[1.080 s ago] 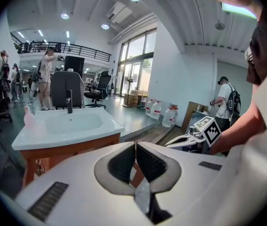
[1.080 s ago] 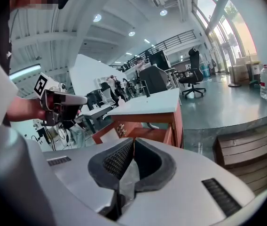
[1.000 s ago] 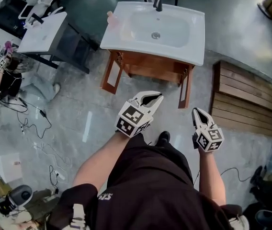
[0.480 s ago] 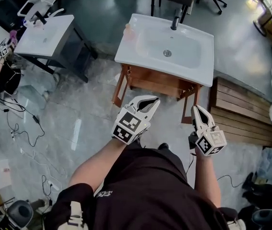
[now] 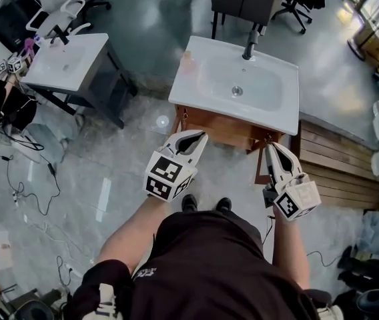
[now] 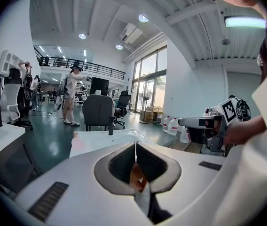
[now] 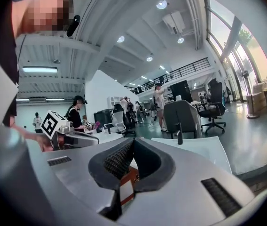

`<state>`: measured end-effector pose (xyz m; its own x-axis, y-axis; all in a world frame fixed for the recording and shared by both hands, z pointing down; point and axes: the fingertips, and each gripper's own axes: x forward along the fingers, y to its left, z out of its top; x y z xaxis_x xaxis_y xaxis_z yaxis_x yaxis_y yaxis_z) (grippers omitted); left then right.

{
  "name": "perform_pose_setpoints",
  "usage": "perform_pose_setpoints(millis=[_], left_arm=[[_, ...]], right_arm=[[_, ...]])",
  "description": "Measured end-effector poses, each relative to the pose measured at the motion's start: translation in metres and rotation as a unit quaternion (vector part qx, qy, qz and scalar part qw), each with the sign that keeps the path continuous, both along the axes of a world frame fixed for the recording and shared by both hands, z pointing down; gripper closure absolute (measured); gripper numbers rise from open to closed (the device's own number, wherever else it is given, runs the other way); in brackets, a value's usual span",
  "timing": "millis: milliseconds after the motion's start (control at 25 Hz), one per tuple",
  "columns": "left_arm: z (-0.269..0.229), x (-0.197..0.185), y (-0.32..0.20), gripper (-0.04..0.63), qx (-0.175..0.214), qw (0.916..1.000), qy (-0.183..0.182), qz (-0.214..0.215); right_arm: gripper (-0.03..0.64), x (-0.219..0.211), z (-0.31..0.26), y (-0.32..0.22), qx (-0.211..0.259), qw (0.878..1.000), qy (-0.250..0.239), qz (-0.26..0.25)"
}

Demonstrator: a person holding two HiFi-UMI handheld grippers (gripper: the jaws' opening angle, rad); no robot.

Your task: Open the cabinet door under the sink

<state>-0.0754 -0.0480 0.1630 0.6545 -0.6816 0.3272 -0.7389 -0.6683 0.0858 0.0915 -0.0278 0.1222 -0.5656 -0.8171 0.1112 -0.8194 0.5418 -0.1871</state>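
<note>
Cabinet (image 5: 223, 127) is sitting at 12 o'clock in the head view, under one white sink (image 5: 188, 93) with one dark faucet (image 5: 249, 44). Two doors are showing as brown strips: the 9 o'clock door (image 5: 178, 120) and the 3 o'clock door (image 5: 261, 169). Both seem to be standing out from the front, and the second is being partly covered. Two grippers are hanging short of them, touching neither. The left gripper (image 5: 203, 135) is pointing toward 1 o'clock and the right gripper (image 5: 270, 148) toward 11 o'clock. Each gripper's own view is showing its claw pressed together with nothing pinched, only brown wood lying beyond the tips.

The head view alone is giving the person's two shoes (image 5: 206, 204) at 6 o'clock, a white table (image 5: 66, 62) at 10 o'clock and wooden planks (image 5: 339, 159) at 3 o'clock. The gripper views are looking level across the hall instead. The left one is catching a standing person (image 6: 70, 95) at 9 o'clock, a grey chair (image 6: 97, 111) and white jugs (image 6: 172, 125). The right one is catching a person in a cap (image 7: 77, 112) at 9 o'clock, and each is showing the other gripper at its edge.
</note>
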Motion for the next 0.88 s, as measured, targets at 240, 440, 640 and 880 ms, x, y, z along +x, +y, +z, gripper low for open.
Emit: perform_pose_setpoints(millis=[240, 440, 640, 880], left_arm=[[-0.037, -0.018, -0.008, 0.572, 0.022, 0.9974, 0.018, -0.066], [-0.071, -0.010, -0.004, 0.572, 0.046, 0.9949, 0.008, -0.089], [-0.086, 0.017, 0.007, 0.572, 0.062, 0.9942, -0.001, -0.088], [-0.097, 0.038, 0.006, 0.572, 0.076, 0.9939, -0.017, -0.077]], right_arm=[[0.603, 0.013, -0.031, 0.002, 0.013, 0.999, -0.028, -0.035], [0.604, 0.032, -0.060, 0.008, 0.043, 0.998, 0.000, -0.049], [0.604, 0.049, -0.080, 0.019, 0.077, 0.996, -0.005, -0.050], [0.604, 0.068, -0.087, 0.028, 0.084, 0.996, -0.012, -0.030]])
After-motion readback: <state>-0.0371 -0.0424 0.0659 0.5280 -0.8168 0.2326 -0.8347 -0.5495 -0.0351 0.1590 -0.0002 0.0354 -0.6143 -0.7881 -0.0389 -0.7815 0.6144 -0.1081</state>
